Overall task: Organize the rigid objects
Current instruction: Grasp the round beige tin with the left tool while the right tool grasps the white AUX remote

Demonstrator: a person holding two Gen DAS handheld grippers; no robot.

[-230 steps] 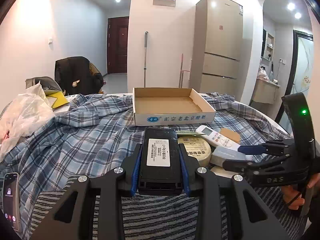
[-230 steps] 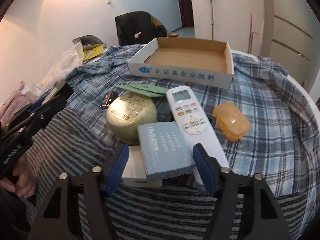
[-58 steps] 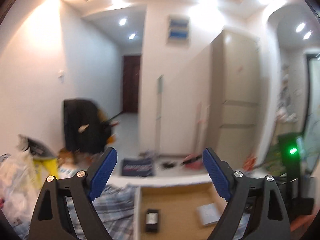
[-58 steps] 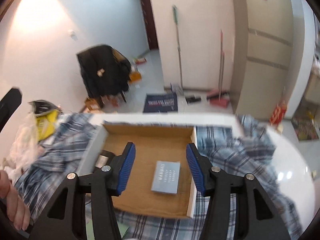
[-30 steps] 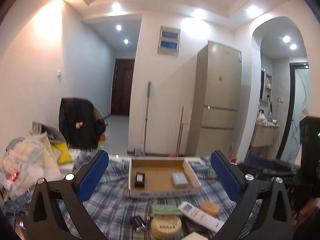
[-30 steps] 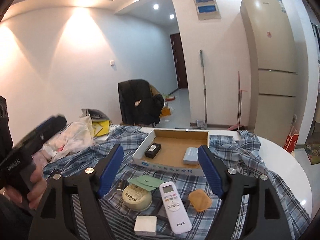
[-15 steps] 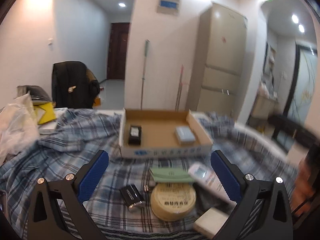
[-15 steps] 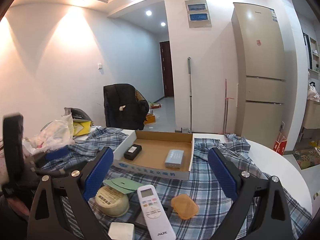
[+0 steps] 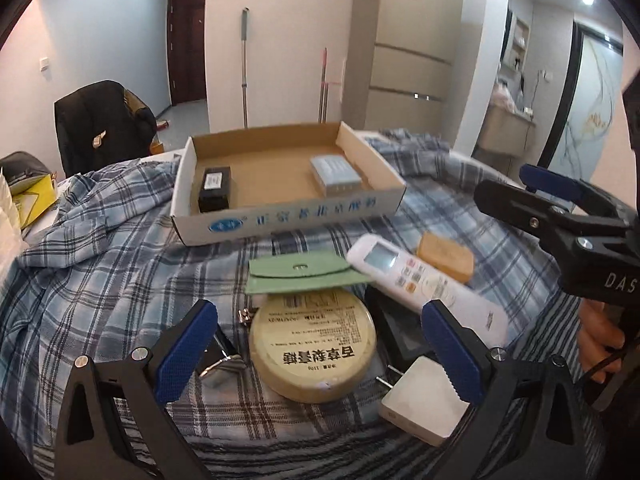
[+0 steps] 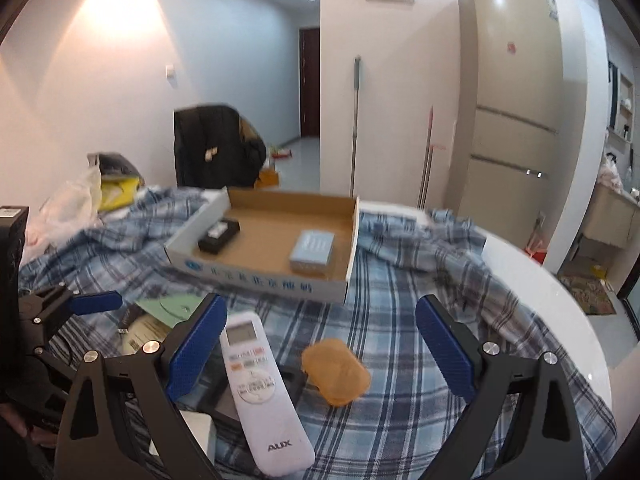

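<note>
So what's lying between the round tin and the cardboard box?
A flat green pouch, its near edge overlapping the tin; beyond it, bare plaid cloth runs up to the box. The left wrist view shows it best.

A blue plaid cloth [image 9: 100, 264] covers the white round worktop [image 10: 560, 292]. Behind the worktop, a dark jacket [image 9: 100, 120] hangs over a chair. A beige refrigerator [image 10: 516, 92] stands against the far wall, with a mop handle [image 10: 355, 120] leaning just beside it. A dark red door [image 9: 186, 44] closes the hallway. A white plastic bag [image 10: 76, 200] and a yellow item [image 9: 34, 200] lie at the left edge.
</note>
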